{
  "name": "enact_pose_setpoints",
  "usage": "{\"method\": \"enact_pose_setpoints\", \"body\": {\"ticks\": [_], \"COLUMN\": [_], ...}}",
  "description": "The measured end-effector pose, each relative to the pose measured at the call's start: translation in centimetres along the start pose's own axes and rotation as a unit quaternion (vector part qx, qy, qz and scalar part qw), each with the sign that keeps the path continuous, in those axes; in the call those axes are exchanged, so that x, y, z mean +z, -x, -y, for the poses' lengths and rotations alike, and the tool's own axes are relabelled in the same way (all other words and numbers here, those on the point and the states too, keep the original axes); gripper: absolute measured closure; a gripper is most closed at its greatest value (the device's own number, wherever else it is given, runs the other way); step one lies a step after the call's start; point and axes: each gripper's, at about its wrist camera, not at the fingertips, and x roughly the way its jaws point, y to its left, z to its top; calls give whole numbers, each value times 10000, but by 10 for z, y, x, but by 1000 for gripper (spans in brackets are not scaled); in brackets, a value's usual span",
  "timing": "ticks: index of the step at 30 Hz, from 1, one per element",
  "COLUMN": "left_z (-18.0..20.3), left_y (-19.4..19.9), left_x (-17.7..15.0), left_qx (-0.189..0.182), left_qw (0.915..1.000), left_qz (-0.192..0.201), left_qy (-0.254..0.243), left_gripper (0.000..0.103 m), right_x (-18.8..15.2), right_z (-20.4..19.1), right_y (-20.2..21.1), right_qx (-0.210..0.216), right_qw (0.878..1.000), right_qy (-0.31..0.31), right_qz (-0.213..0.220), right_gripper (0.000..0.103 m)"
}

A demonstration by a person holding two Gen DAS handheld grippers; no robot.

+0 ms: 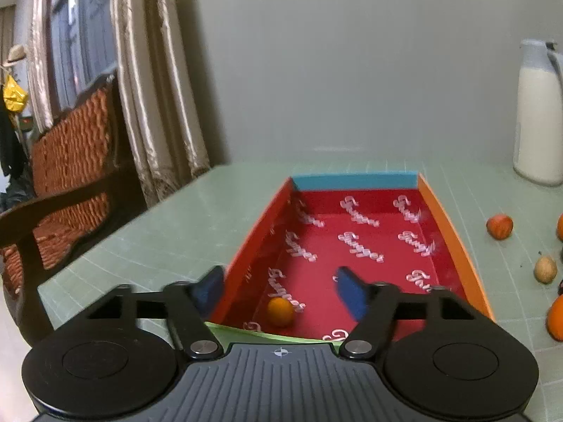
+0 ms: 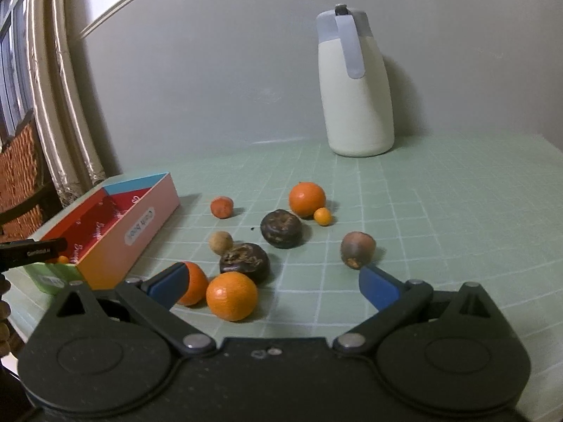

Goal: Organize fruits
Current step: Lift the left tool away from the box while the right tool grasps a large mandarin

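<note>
A colourful open box [image 1: 443, 218] with a red inside lies on the green mat; a small orange fruit [image 1: 280, 311] rests in its near corner. My left gripper [image 1: 279, 292] is open and empty above that near end, one finger outside the left wall. In the right wrist view the box [image 2: 140, 221] is at the left. Several fruits lie loose on the mat: an orange [image 2: 231, 296] nearest, another orange [image 2: 307, 199], two dark fruits [image 2: 280, 228], a small kumquat [image 2: 322, 216], a brown-red fruit [image 2: 357, 249]. My right gripper [image 2: 272, 283] is open and empty just above the near orange.
A white jug [image 2: 355, 84] with a grey lid stands at the back by the wall. A wicker chair [image 1: 70, 176] and curtains are left of the table. A green box end [image 2: 52, 279] sits by the colourful box. The left gripper's body [image 2: 28, 251] shows at the left edge.
</note>
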Motion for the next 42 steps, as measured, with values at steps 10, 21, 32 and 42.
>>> {"method": "enact_pose_setpoints", "body": {"ticks": [10, 21, 32, 42], "left_z": [-21, -41, -43, -44], "left_y": [23, 30, 28, 28], "left_x": [-8, -19, -22, -23], "left_qx": [-35, 97, 135, 158], "left_qw": [9994, 9992, 9992, 9991], "left_qz": [128, 147, 152, 145], "left_qy": [311, 350, 348, 369], "left_gripper": [15, 12, 12, 11], "right_x": [-2, 0, 7, -1], "right_z": [-3, -4, -15, -20], "right_y": [-10, -16, -19, -23], "right_qx": [4, 359, 30, 134], "right_qw": [9999, 9978, 9997, 9993], "right_qy": [-70, -559, -104, -13], "right_qz": [-115, -74, -198, -343], "right_gripper": [0, 1, 0, 1]}}
